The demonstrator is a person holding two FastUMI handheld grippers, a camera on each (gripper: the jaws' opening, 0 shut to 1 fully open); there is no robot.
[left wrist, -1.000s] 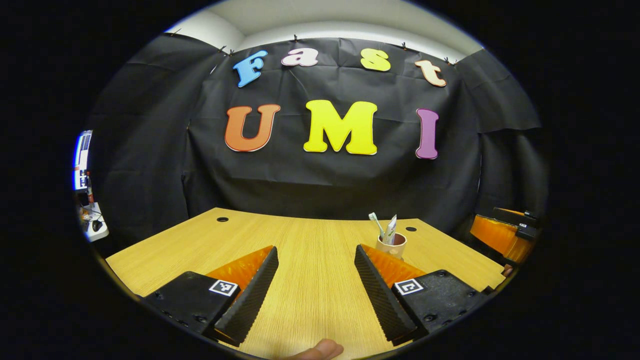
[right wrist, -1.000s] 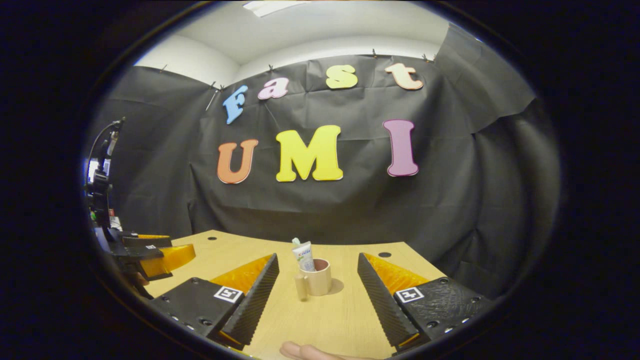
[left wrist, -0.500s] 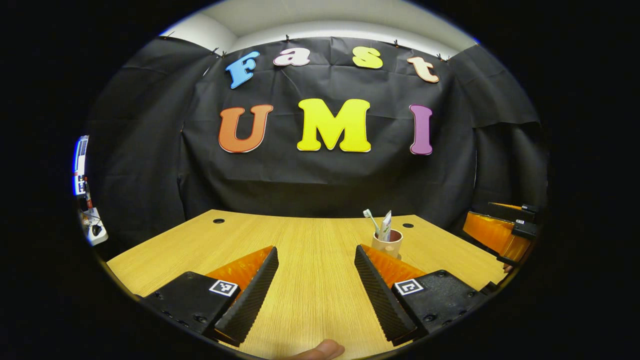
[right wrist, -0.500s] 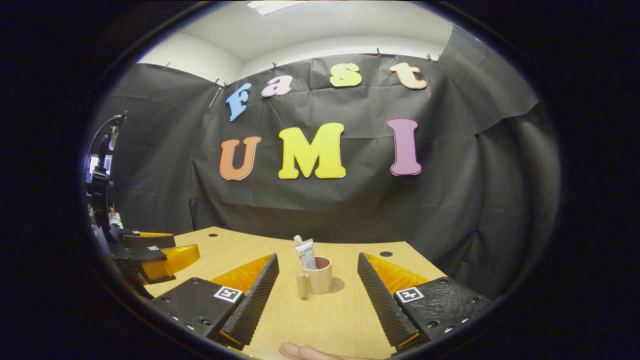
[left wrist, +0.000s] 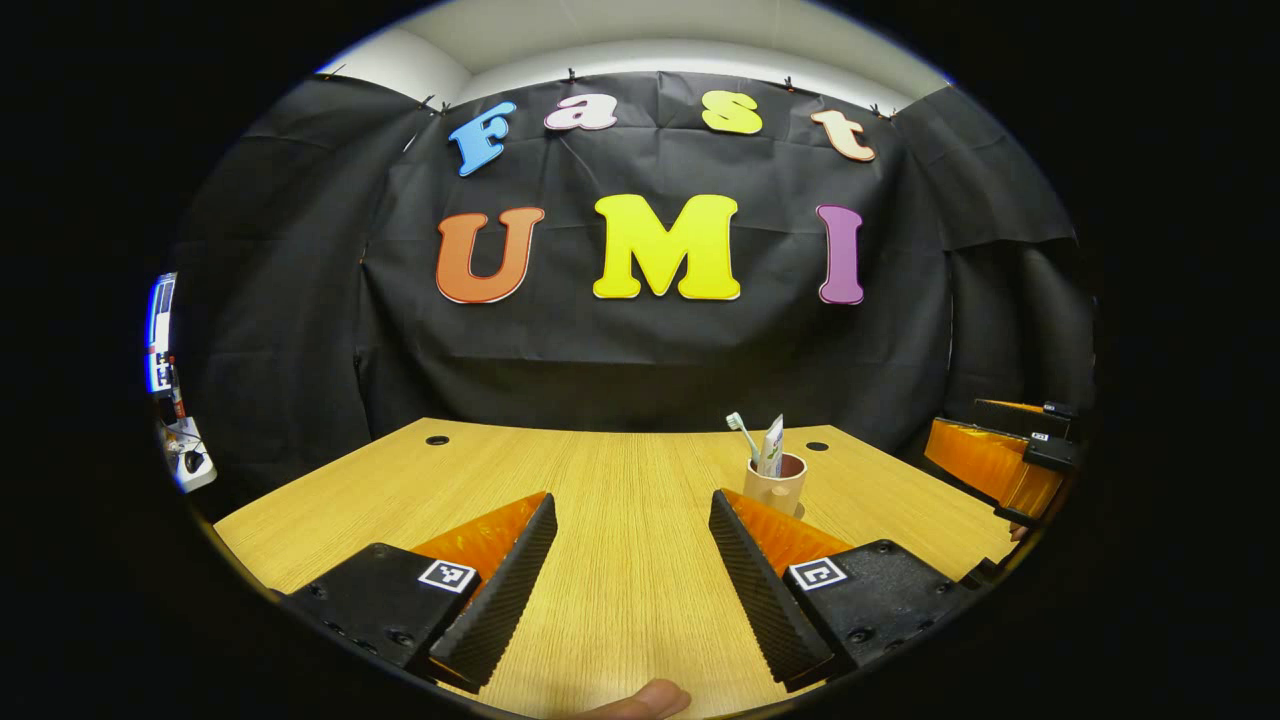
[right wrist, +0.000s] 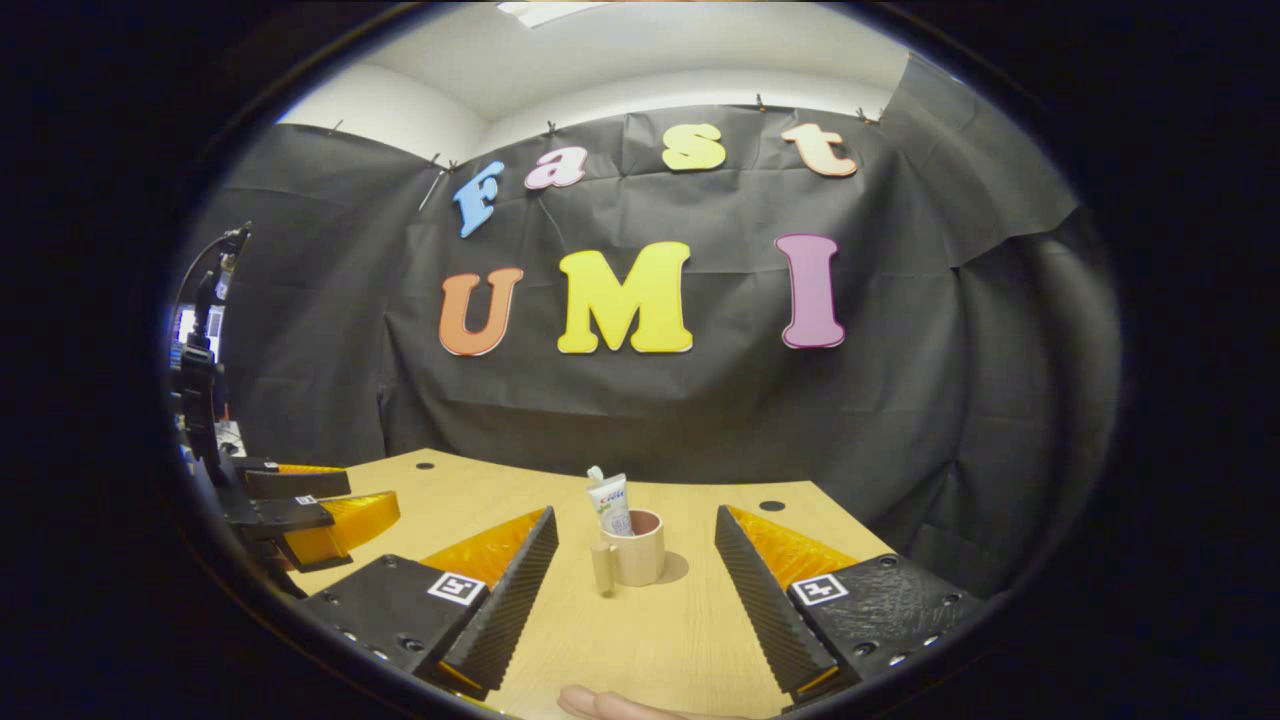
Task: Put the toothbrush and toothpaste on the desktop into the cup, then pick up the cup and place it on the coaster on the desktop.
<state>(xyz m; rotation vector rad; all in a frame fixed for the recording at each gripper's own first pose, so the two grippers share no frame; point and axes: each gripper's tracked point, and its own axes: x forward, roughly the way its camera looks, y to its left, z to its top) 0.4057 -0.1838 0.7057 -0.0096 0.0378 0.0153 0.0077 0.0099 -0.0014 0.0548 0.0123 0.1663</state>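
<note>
A tan cup (right wrist: 636,551) stands upright on the wooden surface (right wrist: 660,640), holding a toothpaste (right wrist: 611,504) tube and a toothbrush (left wrist: 742,431), both on end, the brush leaning with its head up. The cup sits ahead of the right gripper (right wrist: 636,570), between its wide-apart, empty jaws; the left gripper (left wrist: 632,560), jaws likewise apart, has it just beyond its right finger.

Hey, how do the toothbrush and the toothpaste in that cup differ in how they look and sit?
The toothbrush is a thin stick with a small bristled head; the toothpaste is a broad, flat white tube. In the left gripper view the toothbrush leans away to the left, while the toothpaste stands nearly upright. The toothpaste carries print; the toothbrush looks plain. Both stand in the cup and poke out above its rim, neither touched by a gripper.
</note>
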